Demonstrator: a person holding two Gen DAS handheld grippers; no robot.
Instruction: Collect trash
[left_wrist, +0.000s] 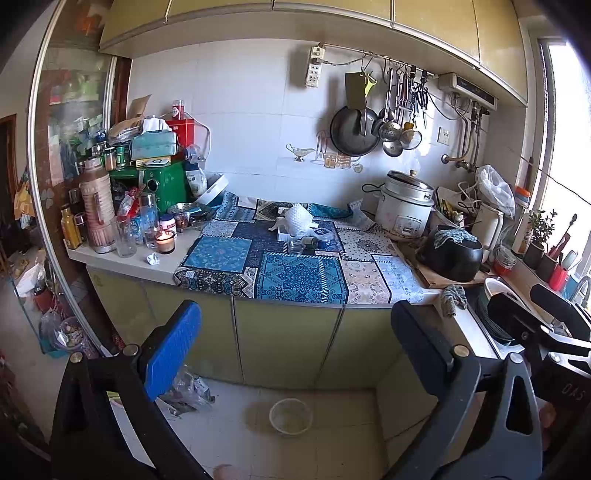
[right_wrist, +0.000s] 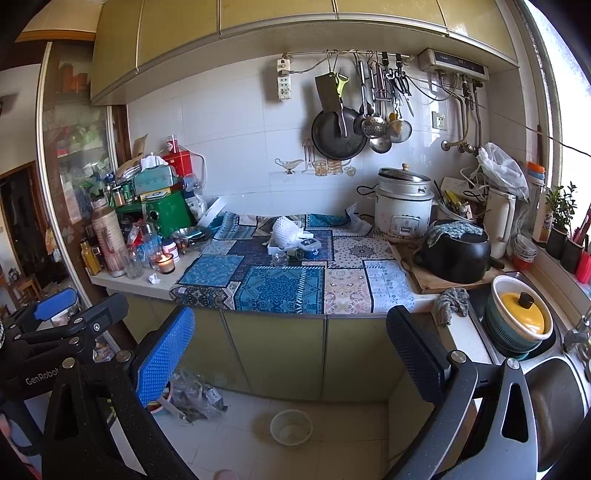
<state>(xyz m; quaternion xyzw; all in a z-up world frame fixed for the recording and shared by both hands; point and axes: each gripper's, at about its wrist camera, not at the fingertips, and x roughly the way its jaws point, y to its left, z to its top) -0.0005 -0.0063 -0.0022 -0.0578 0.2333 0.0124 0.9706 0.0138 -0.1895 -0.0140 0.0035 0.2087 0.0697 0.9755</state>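
Observation:
A small crumpled white paper ball (left_wrist: 152, 259) (right_wrist: 154, 278) lies on the bare counter beside a lit candle (left_wrist: 165, 240). A white foam net wrapper (left_wrist: 295, 221) (right_wrist: 286, 229) sits on the blue patchwork cloth (left_wrist: 295, 277), among small jars and a blue lid. On the floor by the cabinet lies a crumpled clear plastic bag (left_wrist: 188, 391) (right_wrist: 195, 397). My left gripper (left_wrist: 295, 325) is open and empty, held in front of the cabinet doors below counter height. My right gripper (right_wrist: 291, 325) is also open and empty, at the same height, just right of the left one.
A pale bowl (left_wrist: 291, 416) stands on the floor tiles. Bottles, jars and boxes (left_wrist: 122, 206) crowd the counter's left end. A rice cooker (left_wrist: 404, 210), a black pot (left_wrist: 450, 254) on a board and a sink (right_wrist: 554, 398) with a yellow-lidded strainer fill the right.

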